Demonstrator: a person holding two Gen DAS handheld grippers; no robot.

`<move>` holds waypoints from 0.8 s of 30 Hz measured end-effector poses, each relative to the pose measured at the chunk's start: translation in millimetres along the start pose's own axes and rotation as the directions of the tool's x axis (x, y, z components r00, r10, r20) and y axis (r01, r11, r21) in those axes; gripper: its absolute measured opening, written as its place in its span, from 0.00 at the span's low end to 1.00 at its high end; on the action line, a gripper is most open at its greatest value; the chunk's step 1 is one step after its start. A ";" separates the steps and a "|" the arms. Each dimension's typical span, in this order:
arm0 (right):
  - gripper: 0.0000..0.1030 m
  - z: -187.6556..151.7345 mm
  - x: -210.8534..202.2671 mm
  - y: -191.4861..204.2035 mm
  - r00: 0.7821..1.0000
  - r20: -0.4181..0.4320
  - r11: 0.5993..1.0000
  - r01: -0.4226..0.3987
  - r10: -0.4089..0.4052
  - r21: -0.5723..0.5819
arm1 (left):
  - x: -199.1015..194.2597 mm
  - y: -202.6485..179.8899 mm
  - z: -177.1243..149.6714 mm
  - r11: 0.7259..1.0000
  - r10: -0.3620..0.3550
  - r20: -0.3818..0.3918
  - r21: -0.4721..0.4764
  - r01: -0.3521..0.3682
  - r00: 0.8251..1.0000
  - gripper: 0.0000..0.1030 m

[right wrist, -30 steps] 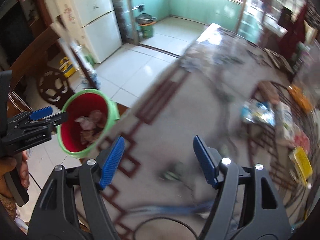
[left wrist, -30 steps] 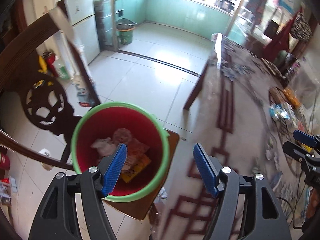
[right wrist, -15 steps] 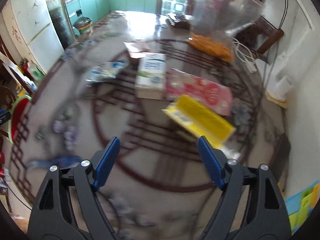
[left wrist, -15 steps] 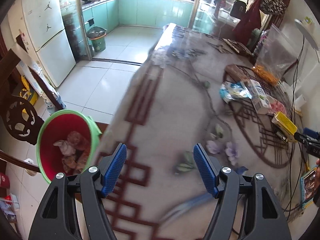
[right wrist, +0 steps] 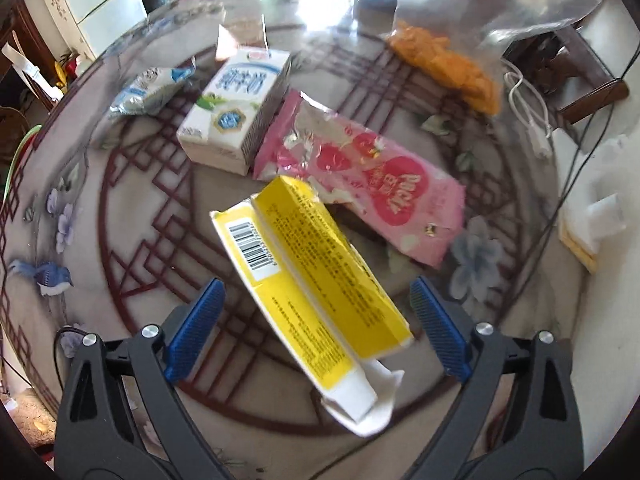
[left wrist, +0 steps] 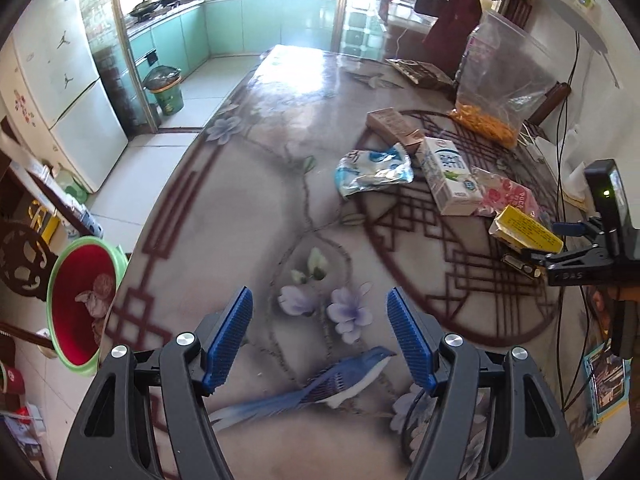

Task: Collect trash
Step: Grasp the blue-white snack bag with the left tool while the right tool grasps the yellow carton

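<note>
My right gripper (right wrist: 316, 320) is open, its jaws on either side of a yellow carton (right wrist: 312, 276) lying on the table; it also shows in the left wrist view (left wrist: 526, 229). Beyond it lie a pink wrapper (right wrist: 360, 176), a white milk carton (right wrist: 236, 108) and a blue-white wrapper (right wrist: 148, 88). My left gripper (left wrist: 320, 336) is open and empty over the patterned table. The red bin with a green rim (left wrist: 80, 300) holds trash and stands beside the table at the left. The right gripper (left wrist: 568, 244) shows at the right edge of the left wrist view.
A clear bag of orange snacks (left wrist: 500, 84) and a brown box (left wrist: 394, 124) sit at the far side of the table. Cables (right wrist: 532, 120) run along the right edge. A carved chair (left wrist: 24, 260) stands by the bin. A fridge (left wrist: 60, 80) is at the left.
Both grippers swung away from the bin toward the table. The right gripper came down over the yellow carton, which now lies between its jaws.
</note>
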State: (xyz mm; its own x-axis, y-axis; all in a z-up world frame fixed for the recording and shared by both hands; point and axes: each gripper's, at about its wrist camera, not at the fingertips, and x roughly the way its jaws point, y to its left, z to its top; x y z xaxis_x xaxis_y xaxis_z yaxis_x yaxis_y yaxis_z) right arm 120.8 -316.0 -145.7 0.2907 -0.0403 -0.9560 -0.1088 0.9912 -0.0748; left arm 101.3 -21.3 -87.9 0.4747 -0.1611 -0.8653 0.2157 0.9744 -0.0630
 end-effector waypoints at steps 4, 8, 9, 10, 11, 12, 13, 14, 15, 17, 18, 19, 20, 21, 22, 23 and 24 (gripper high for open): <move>0.57 -3.2 2.4 -7.2 0.998 0.029 0.996 -0.059 0.057 0.064 | 11.1 -16.9 17.0 0.999 0.013 0.004 0.037 -0.013 1.000 0.65; 0.41 -4.0 -0.1 -14.3 0.995 0.065 0.991 -0.081 0.074 0.109 | 31.4 -34.0 42.1 0.998 0.013 0.011 0.055 -0.014 1.000 0.65; 0.40 -5.8 -3.8 -15.9 0.993 0.083 0.987 -0.094 0.084 0.128 | 37.3 -38.5 48.5 0.998 0.004 0.015 0.060 -0.005 1.000 0.65; 0.39 -7.0 -6.3 -17.2 0.991 0.094 0.984 -0.105 0.092 0.142 | 43.0 -43.1 53.8 0.998 -0.004 0.019 0.065 0.003 1.000 0.65; 0.39 -9.3 -10.8 -18.3 0.989 0.109 0.980 -0.117 0.100 0.160 | 53.1 -49.0 60.7 0.997 -0.014 0.021 0.073 0.012 1.000 0.65; 0.39 -11.3 -15.1 -18.5 0.987 0.123 0.976 -0.127 0.106 0.174 | 62.8 -53.6 66.0 0.997 -0.019 0.015 0.079 0.018 1.000 0.65; 0.39 -14.1 -20.2 -18.2 0.984 0.137 0.972 -0.140 0.115 0.190 | 70.3 -56.6 69.8 0.996 -0.023 0.006 0.082 0.022 1.000 0.65; 0.39 -16.2 -24.2 -17.7 0.981 0.148 0.968 -0.152 0.123 0.201 | 83.9 -60.9 75.3 0.996 -0.033 -0.011 0.083 0.033 0.999 0.65; 0.39 -20.7 -30.1 -16.4 0.978 0.162 0.962 -0.168 0.135 0.215 | 92.2 -64.5 78.6 0.996 -0.032 -0.017 0.085 0.033 0.999 0.65; 0.40 -26.4 -38.7 -13.2 0.973 0.178 0.954 -0.188 0.148 0.232 | 110.3 -69.8 86.3 0.996 -0.021 -0.015 0.086 0.022 1.000 0.65; 0.40 -28.0 -40.3 -13.1 0.971 0.182 0.951 -0.194 0.153 0.239 | 118.3 -71.7 90.4 0.997 -0.017 -0.014 0.080 0.018 1.000 0.65; 0.40 -30.7 -43.2 -12.5 0.969 0.188 0.947 -0.205 0.161 0.248 | 126.7 -72.9 95.3 0.997 -0.020 -0.009 0.068 0.021 1.000 0.65; 0.40 -32.8 -44.1 -11.9 0.967 0.191 0.944 -0.212 0.166 0.254 | 134.5 -73.3 100.2 0.998 -0.017 -0.006 0.060 0.017 1.000 0.66; 0.40 -35.4 -45.7 -10.9 0.967 0.192 0.942 -0.216 0.169 0.258 | 142.0 -73.5 103.3 0.999 0.001 -0.006 0.055 0.000 1.000 0.66; 0.40 -37.0 -46.5 -10.4 0.966 0.193 0.939 -0.220 0.173 0.264 | 150.6 -73.6 106.0 0.998 0.026 -0.013 0.051 -0.025 1.000 0.66; 0.40 -37.7 -47.0 -10.9 0.965 0.194 0.937 -0.224 0.175 0.268 | 161.0 -72.7 108.5 0.998 0.045 -0.030 0.043 -0.043 0.999 0.66; 0.41 -37.8 -48.1 -11.2 0.965 0.197 0.935 -0.225 0.174 0.273 | 169.5 -71.1 109.8 0.998 0.050 -0.051 0.032 -0.048 0.997 0.66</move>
State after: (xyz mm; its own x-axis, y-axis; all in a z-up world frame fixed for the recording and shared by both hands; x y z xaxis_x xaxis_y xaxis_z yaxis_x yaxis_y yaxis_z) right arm 72.1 -329.9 -109.6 0.4491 0.1589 -0.8792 0.0927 0.9705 0.2227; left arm 260.2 -135.1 -175.5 0.4408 -0.1045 -0.8915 0.2200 0.9755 -0.0055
